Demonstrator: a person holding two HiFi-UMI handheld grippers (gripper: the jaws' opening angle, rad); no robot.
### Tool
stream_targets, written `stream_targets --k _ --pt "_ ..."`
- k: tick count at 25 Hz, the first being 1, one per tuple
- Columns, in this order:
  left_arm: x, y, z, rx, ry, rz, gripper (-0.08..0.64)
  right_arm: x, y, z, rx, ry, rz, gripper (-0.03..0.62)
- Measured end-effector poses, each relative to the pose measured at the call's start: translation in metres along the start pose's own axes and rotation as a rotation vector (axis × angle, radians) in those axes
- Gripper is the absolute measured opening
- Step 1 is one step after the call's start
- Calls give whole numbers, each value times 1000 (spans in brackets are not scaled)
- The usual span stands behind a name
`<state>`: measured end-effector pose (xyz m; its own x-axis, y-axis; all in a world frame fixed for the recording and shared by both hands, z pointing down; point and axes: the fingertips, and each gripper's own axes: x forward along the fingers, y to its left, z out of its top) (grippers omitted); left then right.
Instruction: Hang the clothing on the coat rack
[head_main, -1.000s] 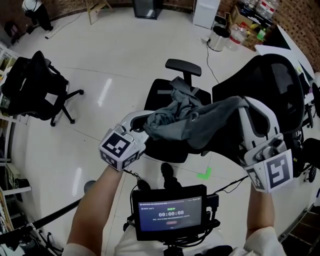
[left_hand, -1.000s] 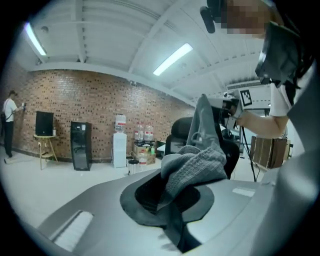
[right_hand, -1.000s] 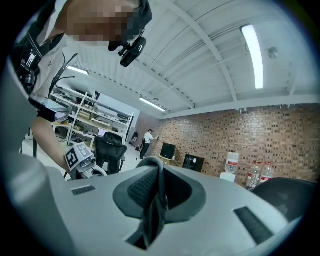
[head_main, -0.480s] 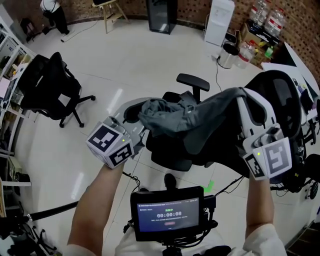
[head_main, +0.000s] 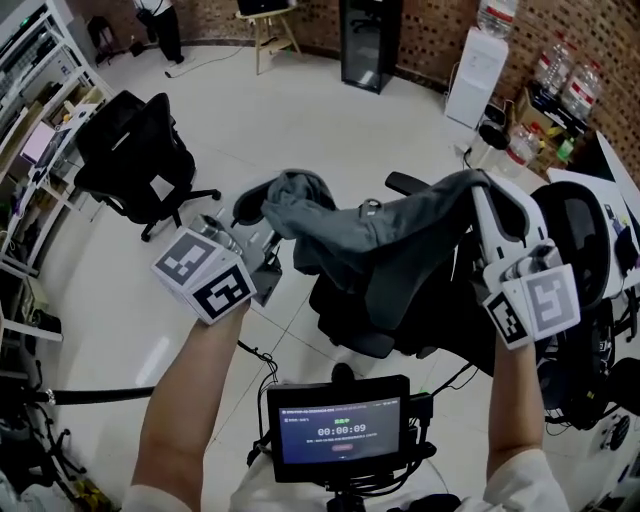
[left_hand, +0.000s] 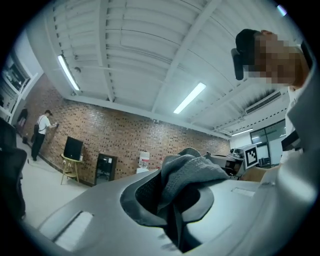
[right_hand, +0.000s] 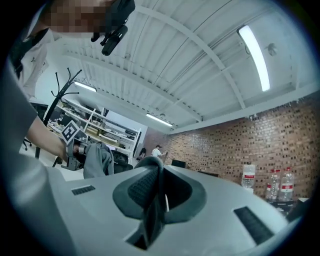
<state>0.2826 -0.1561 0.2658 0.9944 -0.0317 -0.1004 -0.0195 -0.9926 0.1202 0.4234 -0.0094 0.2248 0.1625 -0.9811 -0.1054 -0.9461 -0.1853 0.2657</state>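
A grey garment (head_main: 385, 240) is stretched in the air between my two grippers, above a black office chair (head_main: 375, 315). My left gripper (head_main: 268, 205) is shut on one bunched end, which bulges out of its jaws as grey cloth (left_hand: 192, 170) in the left gripper view. My right gripper (head_main: 482, 188) is shut on the other end; only a thin dark fold (right_hand: 151, 200) shows between its pads. A black coat rack (right_hand: 65, 87) with curved prongs stands far off in the right gripper view, behind the left gripper's marker cube (right_hand: 69, 132).
Another black office chair (head_main: 140, 150) stands at the left, a white-framed one (head_main: 590, 230) at the right. Shelves (head_main: 30, 60) line the left wall. A water dispenser (head_main: 478, 72) and bottles (head_main: 560, 95) stand by the brick wall. A screen (head_main: 340, 430) hangs at my chest.
Both grippers have risen with the garment still held. The left gripper has swung up and to the left, spreading the cloth. The view has turned, so the chair below sits further right.
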Motion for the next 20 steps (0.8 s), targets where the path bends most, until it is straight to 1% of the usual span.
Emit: stream_targets --k 5,14,17,20 --pt "-28 16 21 2 -32 77 20 23 24 14 -8 -28 77 31" --pt "-86 37 53 34 -81 225 20 65 73 41 -19 -107 223 31" --pt "-104 41 63 57 -88 282 20 76 89 52 -22 -134 272 31" --pt "-125 47 75 78 -99 318 20 86 106 62 -19 -151 299 31"
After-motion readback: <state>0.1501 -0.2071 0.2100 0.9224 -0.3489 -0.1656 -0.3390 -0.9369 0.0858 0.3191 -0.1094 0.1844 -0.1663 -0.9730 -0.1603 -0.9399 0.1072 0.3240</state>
